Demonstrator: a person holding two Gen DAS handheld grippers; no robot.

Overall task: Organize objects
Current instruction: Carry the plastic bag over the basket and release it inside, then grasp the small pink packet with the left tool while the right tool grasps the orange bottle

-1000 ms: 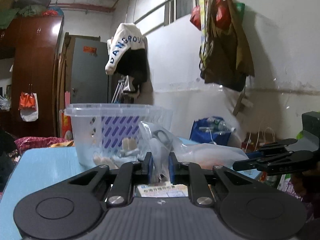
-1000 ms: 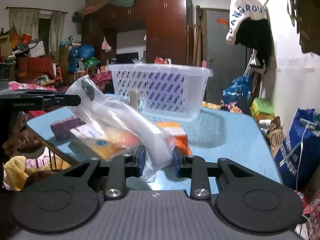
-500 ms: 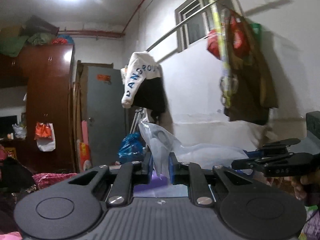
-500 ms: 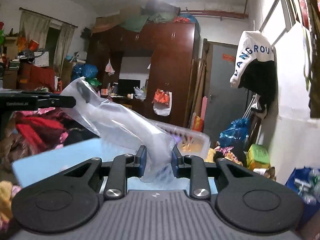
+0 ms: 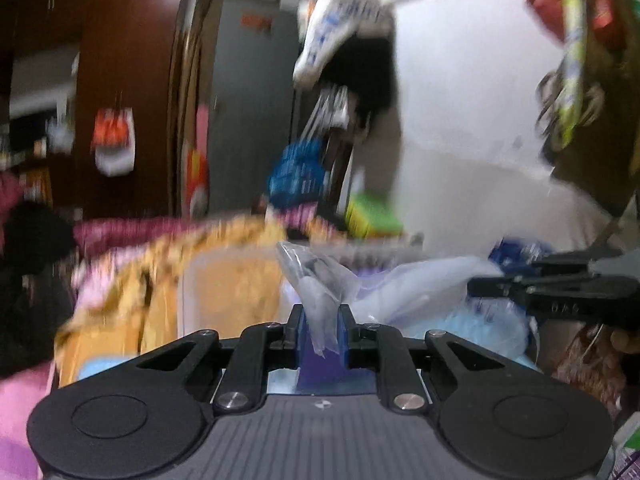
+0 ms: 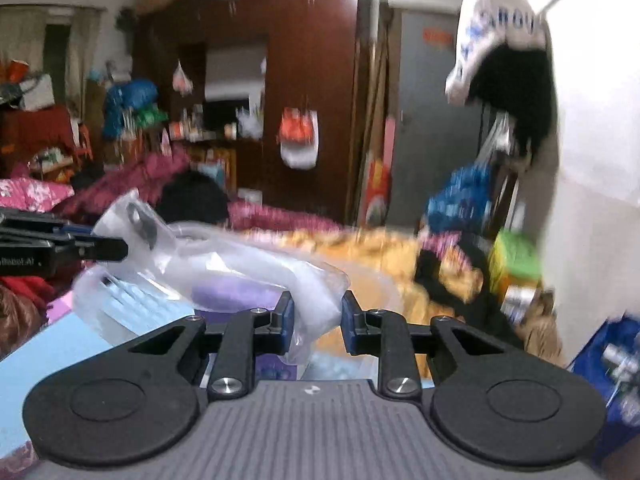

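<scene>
A clear plastic bag [image 5: 320, 284] is stretched between both grippers. My left gripper [image 5: 320, 332] is shut on one end of it, near its hang hole. My right gripper [image 6: 316, 322] is shut on the other end of the bag [image 6: 256, 264]. The bag hangs above the white plastic basket [image 5: 224, 280], whose rim is blurred. In the basket below there is something purple [image 6: 236, 294]. The right gripper's fingers [image 5: 552, 292] show at the right of the left wrist view. The left gripper's fingers [image 6: 64, 246] show at the left of the right wrist view.
The light blue table [image 6: 60, 344] lies under the basket. Yellow and pink bedding [image 5: 140, 264] is heaped behind it. A brown wardrobe [image 6: 312, 92], a grey door [image 5: 248, 100] and a white wall with hanging clothes [image 5: 344, 32] stand beyond.
Both grippers, which had lifted the bag high off the table, have come down and tilted towards the basket. The view is motion-blurred. Both grips stay shut on the bag.
</scene>
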